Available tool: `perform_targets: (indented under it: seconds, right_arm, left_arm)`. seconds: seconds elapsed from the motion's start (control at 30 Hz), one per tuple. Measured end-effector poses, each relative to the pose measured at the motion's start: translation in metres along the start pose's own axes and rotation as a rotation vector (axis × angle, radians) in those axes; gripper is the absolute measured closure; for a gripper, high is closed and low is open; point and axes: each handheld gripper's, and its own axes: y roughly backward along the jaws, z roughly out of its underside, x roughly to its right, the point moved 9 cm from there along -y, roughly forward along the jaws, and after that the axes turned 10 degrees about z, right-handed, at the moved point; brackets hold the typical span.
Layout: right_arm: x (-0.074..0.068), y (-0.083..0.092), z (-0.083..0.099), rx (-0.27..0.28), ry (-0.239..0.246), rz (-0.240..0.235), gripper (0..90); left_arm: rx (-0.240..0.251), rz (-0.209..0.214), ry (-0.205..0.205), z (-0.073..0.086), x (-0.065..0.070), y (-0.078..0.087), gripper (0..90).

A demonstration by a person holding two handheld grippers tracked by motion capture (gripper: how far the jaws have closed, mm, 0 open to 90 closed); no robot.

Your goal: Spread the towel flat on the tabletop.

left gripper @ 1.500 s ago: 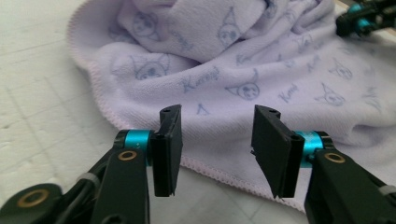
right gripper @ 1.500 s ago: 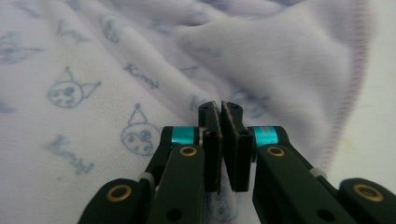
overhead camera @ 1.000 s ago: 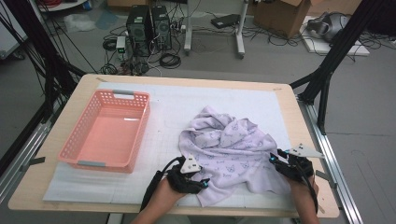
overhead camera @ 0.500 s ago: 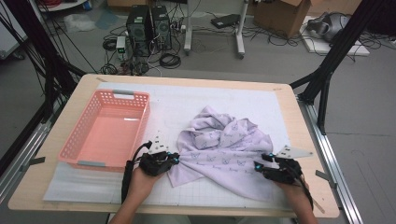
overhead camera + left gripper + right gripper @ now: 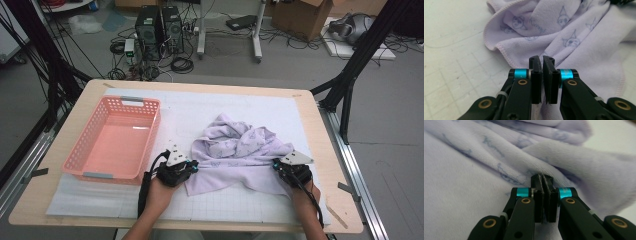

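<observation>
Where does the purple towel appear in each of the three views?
High view: the purple towel lies bunched right of the middle of the table, stretched between the two tools.
Left gripper view: it fills the upper right, its hemmed edge running down to the tool's tips.
Right gripper view: its folds cover nearly the whole picture, around the tool's tips.
Shared landmark: the white gridded mat under the towel.

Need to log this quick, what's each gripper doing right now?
Left gripper: closed on the lilac printed towel.
Right gripper: closed on a fold of the same towel.
</observation>
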Motion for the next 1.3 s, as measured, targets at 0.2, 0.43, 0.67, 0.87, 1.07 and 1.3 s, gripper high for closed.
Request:
perform_targets:
  seconds: [0.2, 0.43, 0.67, 0.87, 1.07, 1.3]
  right_arm:
    - [0.004, 0.010, -0.004, 0.035, -0.029, 0.001, 69.6]
    - [0.032, 0.048, 0.003, 0.105, -0.163, 0.015, 59.4]
    - [0.034, 0.076, 0.032, 0.076, -0.258, -0.001, 57.4]
    - [0.014, 0.086, 0.056, -0.013, -0.293, -0.049, 50.7]
    - [0.006, 0.081, 0.068, -0.064, -0.325, -0.082, 62.5]
    - [0.003, 0.088, 0.068, -0.078, -0.310, -0.150, 87.8]
  left_arm:
    - [0.038, -0.019, 0.027, 0.000, 0.000, 0.010, 59.5]
    - [0.077, -0.019, 0.063, 0.007, 0.002, 0.032, 58.8]
    - [0.075, 0.003, 0.149, 0.031, 0.027, 0.049, 58.4]
    - [0.006, -0.011, 0.217, 0.042, 0.042, 0.042, 51.3]
    - [-0.040, -0.106, 0.137, 0.043, 0.044, 0.041, 65.2]
    - [-0.020, 0.002, 0.211, 0.051, 0.042, 0.057, 88.1]
